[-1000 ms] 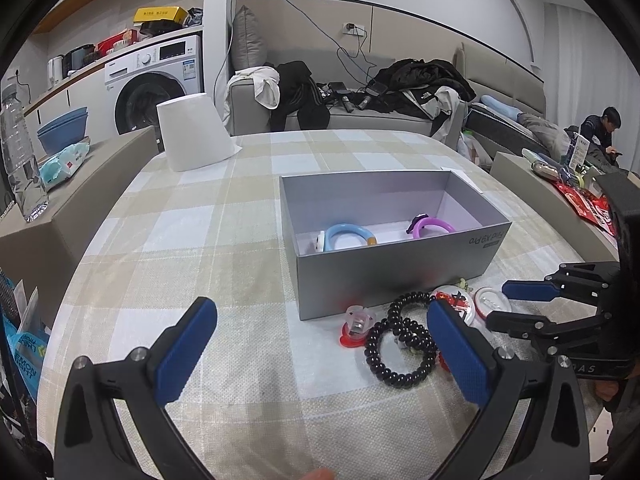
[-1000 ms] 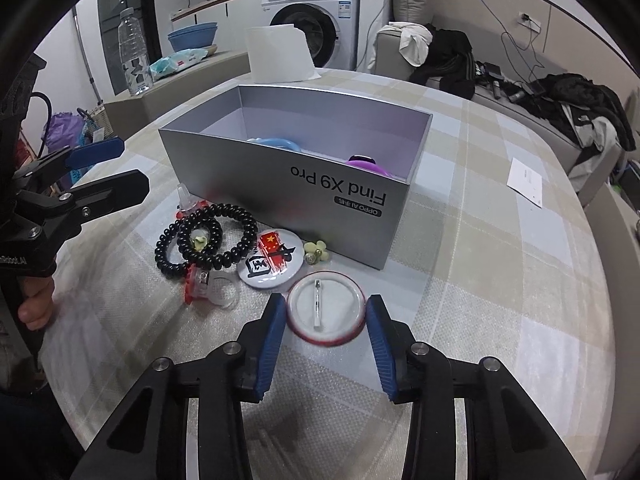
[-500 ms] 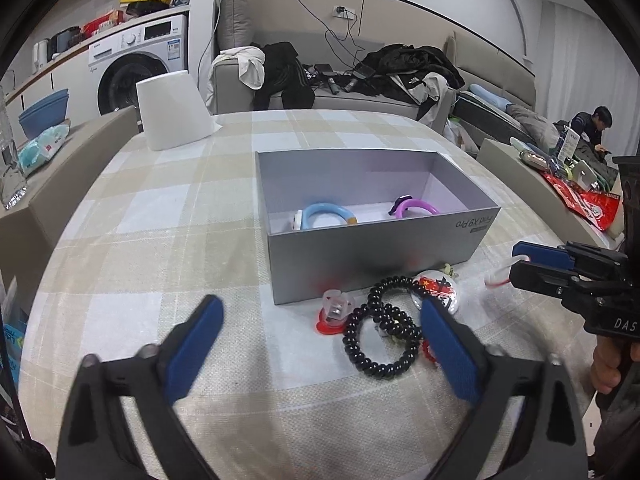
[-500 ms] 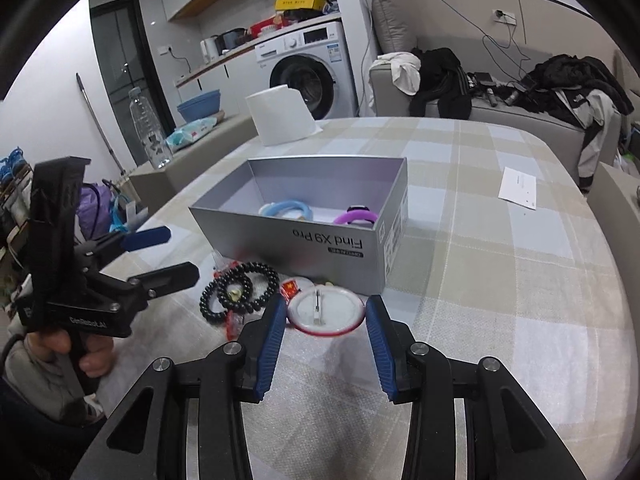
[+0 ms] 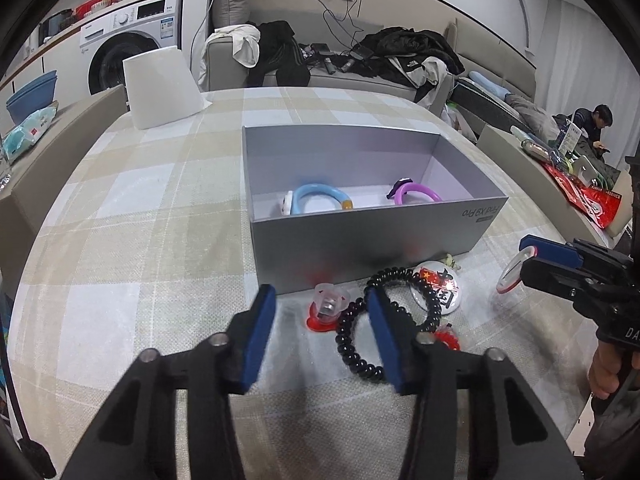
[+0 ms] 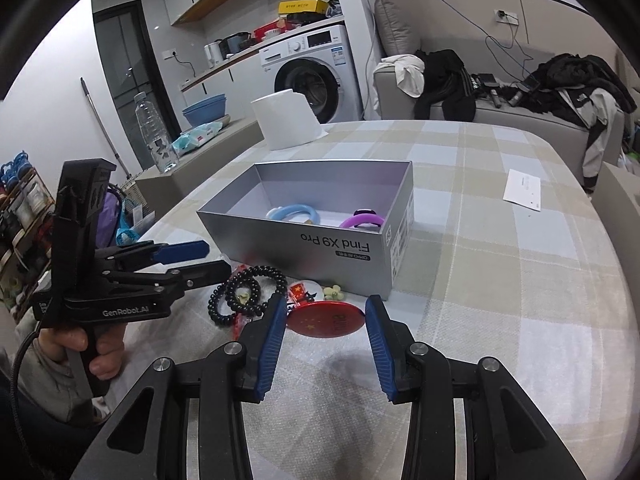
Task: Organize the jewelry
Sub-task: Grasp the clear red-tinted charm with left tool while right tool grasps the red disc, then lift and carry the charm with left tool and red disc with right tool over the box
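Observation:
My right gripper [image 6: 326,322] is shut on a round red pin badge [image 6: 326,319] and holds it tilted above the table, in front of the grey box [image 6: 320,248]; the badge also shows in the left wrist view [image 5: 510,274]. The box [image 5: 360,236] holds a blue bracelet [image 5: 316,196] and a purple bracelet [image 5: 416,190]. My left gripper [image 5: 322,330] is open and empty, above a small red-and-clear trinket [image 5: 326,310] and black bead bracelets [image 5: 356,344]. A white badge [image 5: 438,282] lies beside the beads.
A white paper cone [image 5: 160,88] stands at the table's far left. A white paper slip [image 6: 522,190] lies at the far right. A small pale flower charm [image 6: 333,291] lies by the box front. Benches edge the checked tablecloth.
My right gripper has lifted the red badge off the table and tilted it, red face now showing. My left gripper's jaws have narrowed and moved in over the red trinket and beads.

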Motion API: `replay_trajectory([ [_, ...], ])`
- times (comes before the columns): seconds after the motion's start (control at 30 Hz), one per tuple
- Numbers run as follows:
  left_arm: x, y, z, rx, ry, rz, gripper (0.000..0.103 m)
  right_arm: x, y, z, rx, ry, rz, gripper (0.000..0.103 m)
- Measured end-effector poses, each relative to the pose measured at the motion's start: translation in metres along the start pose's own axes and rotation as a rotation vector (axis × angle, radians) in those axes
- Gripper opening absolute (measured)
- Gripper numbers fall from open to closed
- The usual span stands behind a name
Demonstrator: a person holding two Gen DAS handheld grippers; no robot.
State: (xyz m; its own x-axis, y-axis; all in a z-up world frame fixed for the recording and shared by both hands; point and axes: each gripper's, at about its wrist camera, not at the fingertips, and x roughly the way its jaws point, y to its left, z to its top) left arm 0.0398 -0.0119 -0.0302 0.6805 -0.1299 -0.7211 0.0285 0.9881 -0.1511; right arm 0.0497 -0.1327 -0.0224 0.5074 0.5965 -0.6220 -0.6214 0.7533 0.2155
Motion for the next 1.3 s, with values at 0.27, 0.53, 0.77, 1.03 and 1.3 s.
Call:
replay_trajectory([
  [0.27,0.000,0.000,-0.002,0.000,0.012,-0.029,0.015,0.000,0.000,0.000,-0.002,-0.002,0.004,0.039],
  [0.53,-0.005,-0.002,-0.002,0.007,-0.008,-0.033,0.015,-0.002,-0.001,0.000,0.000,-0.006,0.001,0.039],
  [0.77,-0.015,-0.004,-0.001,0.024,-0.047,-0.023,0.015,-0.005,-0.002,0.002,0.005,-0.025,0.002,0.039],
  [1.03,-0.037,0.002,0.005,0.012,-0.137,-0.029,0.015,-0.013,0.002,0.007,0.000,-0.062,-0.001,0.039],
  [1.3,-0.054,-0.003,0.016,0.034,-0.253,-0.023,0.015,-0.031,0.009,0.020,0.009,-0.162,0.009,0.039],
])
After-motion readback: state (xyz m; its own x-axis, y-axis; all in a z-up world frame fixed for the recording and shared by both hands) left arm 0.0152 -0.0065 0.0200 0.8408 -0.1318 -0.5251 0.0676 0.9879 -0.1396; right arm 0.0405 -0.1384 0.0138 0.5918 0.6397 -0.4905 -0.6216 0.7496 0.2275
